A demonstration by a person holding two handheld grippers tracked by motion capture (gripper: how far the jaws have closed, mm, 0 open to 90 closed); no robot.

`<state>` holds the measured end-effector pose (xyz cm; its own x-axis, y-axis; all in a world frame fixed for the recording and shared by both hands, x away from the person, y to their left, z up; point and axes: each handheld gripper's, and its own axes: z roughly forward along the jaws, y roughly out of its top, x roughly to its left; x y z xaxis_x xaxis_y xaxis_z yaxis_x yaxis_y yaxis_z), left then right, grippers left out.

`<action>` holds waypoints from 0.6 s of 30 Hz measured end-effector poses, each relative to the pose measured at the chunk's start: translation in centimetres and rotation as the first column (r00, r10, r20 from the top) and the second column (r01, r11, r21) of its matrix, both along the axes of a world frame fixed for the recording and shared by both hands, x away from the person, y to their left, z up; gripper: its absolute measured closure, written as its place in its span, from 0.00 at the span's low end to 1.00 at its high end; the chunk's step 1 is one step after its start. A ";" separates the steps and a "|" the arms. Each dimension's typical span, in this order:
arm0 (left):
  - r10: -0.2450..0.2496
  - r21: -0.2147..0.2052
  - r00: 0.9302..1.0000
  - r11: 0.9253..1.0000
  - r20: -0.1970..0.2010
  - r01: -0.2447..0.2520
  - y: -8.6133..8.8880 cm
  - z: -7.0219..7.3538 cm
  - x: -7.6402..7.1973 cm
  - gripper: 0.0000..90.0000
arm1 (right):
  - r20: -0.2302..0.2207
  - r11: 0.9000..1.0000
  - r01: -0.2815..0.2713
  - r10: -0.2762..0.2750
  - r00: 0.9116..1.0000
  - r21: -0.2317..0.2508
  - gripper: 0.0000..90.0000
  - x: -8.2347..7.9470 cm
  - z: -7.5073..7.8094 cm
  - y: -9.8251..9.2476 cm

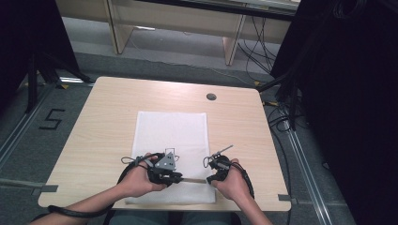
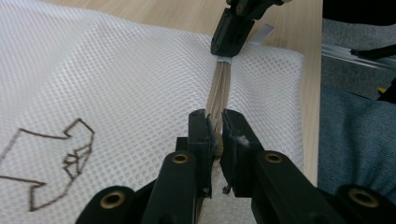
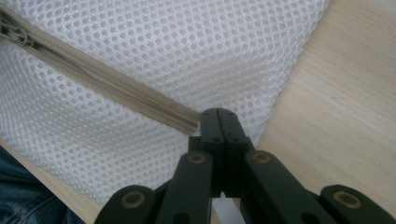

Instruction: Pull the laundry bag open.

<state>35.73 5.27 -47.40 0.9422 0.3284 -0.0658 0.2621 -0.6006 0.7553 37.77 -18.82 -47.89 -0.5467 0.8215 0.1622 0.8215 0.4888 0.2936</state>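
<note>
Mesh bag (image 1: 171, 140): white, flat on the near middle of the table (image 1: 103, 126); a dark outline drawing on its fabric
Zipper (image 3: 116, 91): beige, running along the bag's near edge, between the two grippers; its slider (image 3: 14, 33) sits far up the tape in the right gripper view
Left gripper (image 2: 215, 125): jaws close together on the zipper, a small beige part pinched between them
Right gripper (image 3: 218, 116): jaws fully closed at the zipper's end, pinching the bag's edge there
Hands: low at the near edge, the zipper stretched between them
</note>
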 end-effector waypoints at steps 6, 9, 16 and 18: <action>0.014 0.006 1.000 1.000 -0.008 -0.014 0.3 0.0 -0.1 0.91 | 0.001 1.000 -0.001 0.001 1.000 0.000 1.00 0.0 0.0 0.0; 0.016 -0.004 1.000 1.000 -0.015 -0.016 0.4 0.0 -0.1 0.91 | 0.013 1.000 -0.018 0.018 1.000 0.002 1.00 0.1 -0.1 -0.1; 0.010 0.000 1.000 1.000 -0.012 -0.010 0.4 0.0 -0.1 0.91 | 0.028 1.000 -0.029 0.029 0.999 0.008 1.00 0.0 -0.2 0.0; 0.007 0.005 1.000 1.000 -0.006 -0.007 0.4 0.0 0.1 0.91 | 0.026 1.000 -0.029 0.029 0.999 0.011 1.00 0.1 -0.2 0.0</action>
<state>35.80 5.64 -47.43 0.9394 0.3355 -0.0697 0.2710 -0.6028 0.7505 37.83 -18.80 -48.05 -0.5741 0.8037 0.1565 0.7993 0.5086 0.3201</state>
